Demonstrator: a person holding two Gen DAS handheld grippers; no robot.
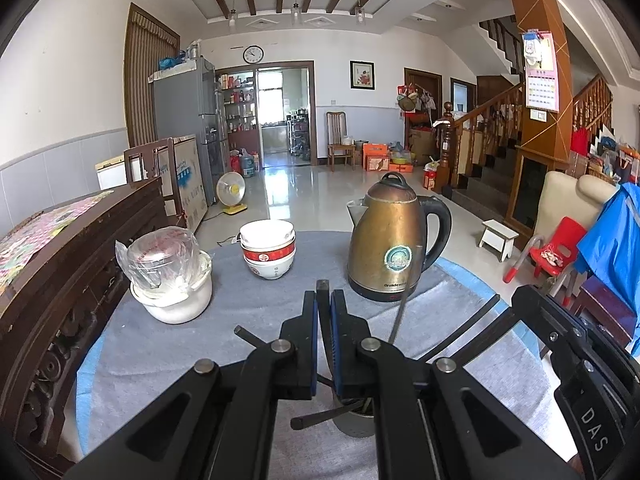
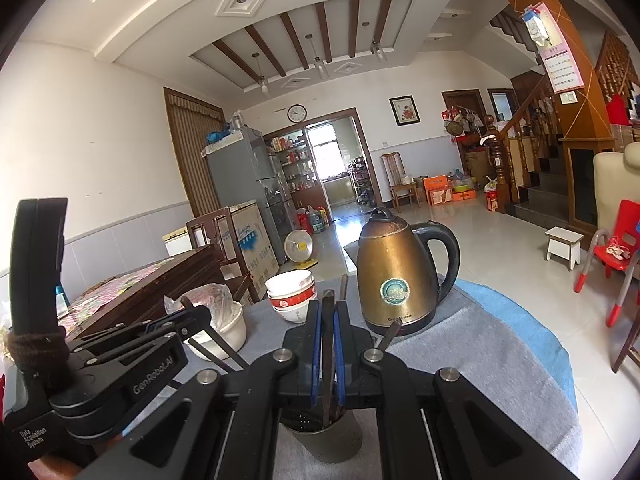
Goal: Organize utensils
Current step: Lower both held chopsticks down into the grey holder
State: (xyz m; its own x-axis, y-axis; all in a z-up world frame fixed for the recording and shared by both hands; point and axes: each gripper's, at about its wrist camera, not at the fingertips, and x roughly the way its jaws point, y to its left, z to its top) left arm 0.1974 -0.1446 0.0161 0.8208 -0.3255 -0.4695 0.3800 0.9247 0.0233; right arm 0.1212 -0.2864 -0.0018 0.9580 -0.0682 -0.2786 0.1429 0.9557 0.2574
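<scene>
A grey metal utensil holder (image 1: 354, 424) stands on the round table just under both grippers; it also shows in the right wrist view (image 2: 326, 438). Several dark chopsticks (image 1: 402, 304) stick out of it at angles. My left gripper (image 1: 324, 294) is shut on one dark chopstick (image 1: 323, 285) that rises from the holder between its blue pads. My right gripper (image 2: 328, 304) is shut on dark chopsticks (image 2: 329, 344) standing in the holder. The left gripper's body (image 2: 120, 364) shows at the left of the right wrist view.
A brass electric kettle (image 1: 390, 244) stands on the grey cloth (image 1: 240, 320) ahead right. Stacked bowls (image 1: 268, 250) sit ahead, a white pot with a bagged glass lid (image 1: 172, 280) to the left. A dark wooden cabinet (image 1: 60, 264) borders the table's left.
</scene>
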